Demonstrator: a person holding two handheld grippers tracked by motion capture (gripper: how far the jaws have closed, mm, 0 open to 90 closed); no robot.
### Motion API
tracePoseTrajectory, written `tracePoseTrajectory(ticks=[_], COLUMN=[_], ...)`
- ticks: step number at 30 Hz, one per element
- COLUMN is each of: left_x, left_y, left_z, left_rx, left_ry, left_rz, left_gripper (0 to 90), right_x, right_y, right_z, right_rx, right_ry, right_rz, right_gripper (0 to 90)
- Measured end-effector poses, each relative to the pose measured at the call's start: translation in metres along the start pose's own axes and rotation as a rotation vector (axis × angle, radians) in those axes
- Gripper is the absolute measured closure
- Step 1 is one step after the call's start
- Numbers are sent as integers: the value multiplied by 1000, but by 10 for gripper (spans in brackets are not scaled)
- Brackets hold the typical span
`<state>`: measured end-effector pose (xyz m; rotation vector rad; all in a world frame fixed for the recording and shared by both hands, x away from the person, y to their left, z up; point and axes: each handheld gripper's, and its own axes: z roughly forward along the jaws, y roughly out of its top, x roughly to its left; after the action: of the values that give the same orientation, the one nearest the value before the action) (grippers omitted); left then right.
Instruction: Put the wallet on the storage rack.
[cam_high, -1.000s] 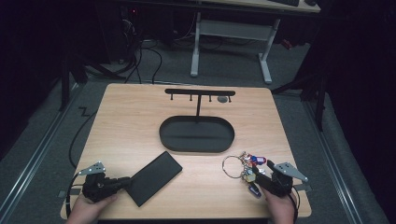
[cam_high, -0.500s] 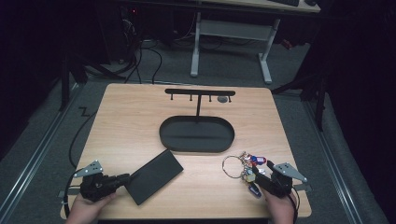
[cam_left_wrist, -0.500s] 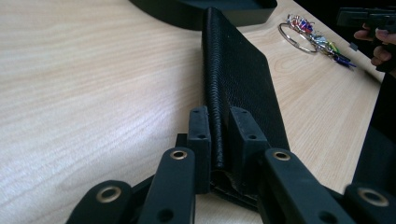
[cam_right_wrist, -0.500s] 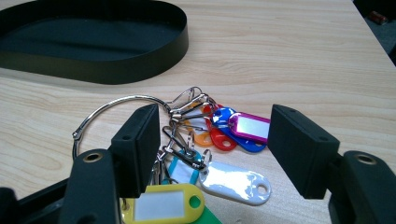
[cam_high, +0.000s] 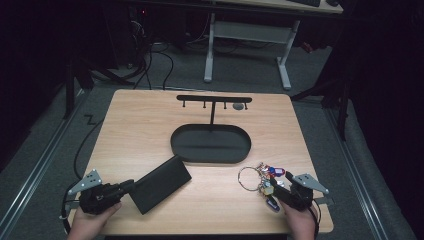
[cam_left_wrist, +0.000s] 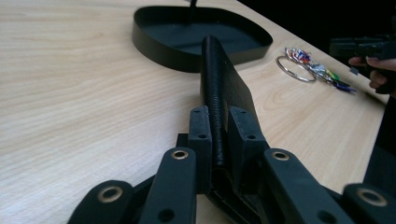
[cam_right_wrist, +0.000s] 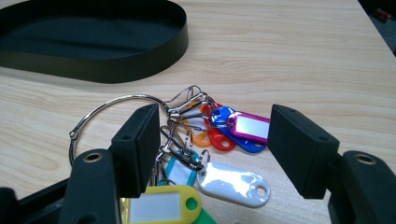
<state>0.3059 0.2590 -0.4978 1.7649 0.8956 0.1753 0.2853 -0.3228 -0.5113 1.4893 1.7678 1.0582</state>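
A black leather wallet (cam_high: 161, 183) lies slantwise at the table's front left, and my left gripper (cam_high: 131, 186) is shut on its near corner. In the left gripper view the two pads (cam_left_wrist: 201, 135) pinch the wallet's edge (cam_left_wrist: 223, 79), which runs away toward the tray. A bunch of keys with coloured tags (cam_high: 267, 181) on a large metal ring (cam_high: 247, 176) rests at the front right. My right gripper (cam_high: 277, 193) is open just behind it. In the right gripper view (cam_right_wrist: 215, 149) the jaws stand wide on either side of the tags (cam_right_wrist: 233, 128) without touching them.
A black oval tray (cam_high: 210, 158) sits mid-table with a thin post and a hook bar (cam_high: 214, 98) rising behind it. Its rim appears close in the right gripper view (cam_right_wrist: 116, 70) and the left gripper view (cam_left_wrist: 159, 44). Bare wood lies between wallet and keys.
My left gripper has risen slightly with the wallet's near corner in its grip. The right gripper and the keys have stayed put.
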Motion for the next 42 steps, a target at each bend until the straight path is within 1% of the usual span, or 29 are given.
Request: tracePoseTrajectory(ticks=[2,4,6,11,14,19,21,25,32,33,36,38,40,42], left_x=[2,2,3,5,4,-2,-7,-22,-48,-52,-62,-68,-74,-76], left_y=[0,0,0,2,4,8,10,11,10,10,8,7,6,6], left_z=[-2,-3,-7,-10,-10,-10,-10,-7,8,11,18,23,27,28], left_rx=[-4,-9,-23,-48,-57,-68,-72,-73,-58,-49,-29,-15,-9,-8], left_ry=[-4,2,18,43,49,33,24,0,-58,-66,-91,-103,-114,-119], left_rz=[2,2,5,17,26,52,71,122,202,219,246,273,288,291], left_gripper=[806,807,807,809,809,811,811,811,813,813,814,815,816,816], right_x=[0,1,3,4,4,4,5,6,6,5,6,6,6,6], right_y=[0,0,1,1,1,2,2,2,2,2,2,2,2,2], right_z=[0,-1,-1,0,1,0,0,1,0,0,-1,-1,-1,-1], right_rx=[0,-1,-7,-2,-3,-8,-4,-5,-5,-8,-8,-10,-10,-10], right_ry=[-2,-2,-1,2,0,0,2,2,2,1,2,3,3,4], right_rz=[0,-4,-8,-9,-11,-14,-15,-21,-16,-18,-13,-13,-15,-18], right_gripper=[350,350,351,350,351,352,352,353,353,354,354,354,355,355])
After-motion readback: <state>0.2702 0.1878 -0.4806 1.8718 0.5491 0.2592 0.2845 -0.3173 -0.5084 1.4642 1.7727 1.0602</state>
